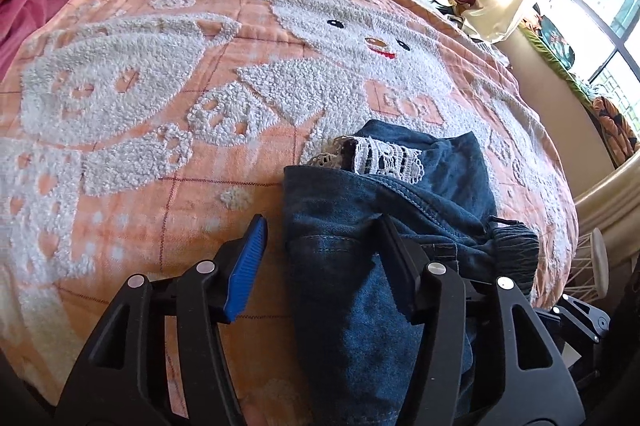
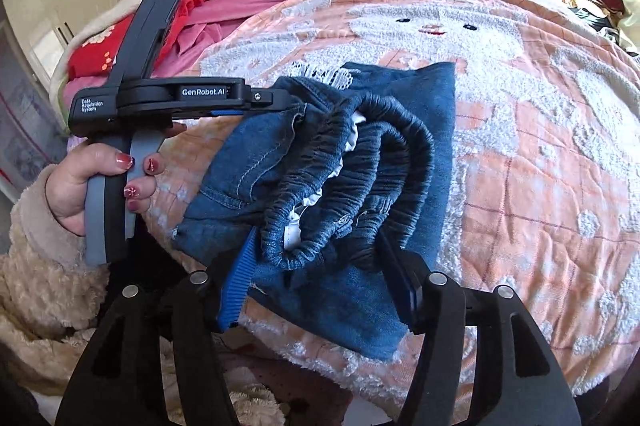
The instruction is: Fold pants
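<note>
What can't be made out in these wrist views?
- Left wrist: near end of the jeans, cut off by the bottom edge and the left gripper.
- Right wrist: whether the right gripper presses the waistband; bunched cloth covers the contact.
- Both: most of the lace trim, tucked under denim.

The left claw [image 2: 280, 97] has a black body printed "GenRobot.AI", a grey-edged handle and a small screw near its front. The hand [image 2: 96, 181] on it wears red painted nails and a fluffy beige sleeve [image 2: 36, 266]. The right claw [image 2: 320, 286] shows black arms, silver rivets and a ribbed blue pad [image 2: 236, 290].
</note>
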The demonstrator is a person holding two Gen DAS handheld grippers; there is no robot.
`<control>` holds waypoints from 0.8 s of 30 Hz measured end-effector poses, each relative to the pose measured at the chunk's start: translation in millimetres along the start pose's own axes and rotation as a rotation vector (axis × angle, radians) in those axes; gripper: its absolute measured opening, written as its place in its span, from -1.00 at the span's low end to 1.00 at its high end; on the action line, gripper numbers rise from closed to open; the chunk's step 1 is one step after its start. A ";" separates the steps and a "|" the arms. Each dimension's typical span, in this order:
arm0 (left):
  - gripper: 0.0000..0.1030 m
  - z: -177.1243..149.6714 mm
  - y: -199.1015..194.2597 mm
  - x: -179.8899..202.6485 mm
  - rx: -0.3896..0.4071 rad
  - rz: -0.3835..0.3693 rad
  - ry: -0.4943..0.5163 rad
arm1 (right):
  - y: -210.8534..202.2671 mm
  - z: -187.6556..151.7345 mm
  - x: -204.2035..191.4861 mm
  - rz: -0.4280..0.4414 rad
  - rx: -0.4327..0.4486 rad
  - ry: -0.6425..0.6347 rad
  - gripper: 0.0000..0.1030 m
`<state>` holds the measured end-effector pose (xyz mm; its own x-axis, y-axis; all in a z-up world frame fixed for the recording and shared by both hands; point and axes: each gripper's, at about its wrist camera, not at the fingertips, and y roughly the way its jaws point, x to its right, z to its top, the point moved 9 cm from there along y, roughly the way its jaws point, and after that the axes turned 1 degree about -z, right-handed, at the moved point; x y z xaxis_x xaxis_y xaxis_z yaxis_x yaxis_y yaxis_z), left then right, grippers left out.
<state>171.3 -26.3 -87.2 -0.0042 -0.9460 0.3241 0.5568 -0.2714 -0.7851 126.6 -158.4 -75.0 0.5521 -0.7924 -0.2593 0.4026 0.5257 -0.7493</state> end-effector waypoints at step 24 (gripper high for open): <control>0.42 -3.5 -45.9 23.3 0.082 0.010 0.060 | -41.7 23.6 50.4 -0.143 0.135 0.085 0.43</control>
<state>142.8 -36.5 -45.5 -0.0467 -0.9581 0.2825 0.6228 -0.2491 -0.7417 154.9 -213.0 -42.4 0.4216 -0.8819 -0.2110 0.5697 0.4387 -0.6950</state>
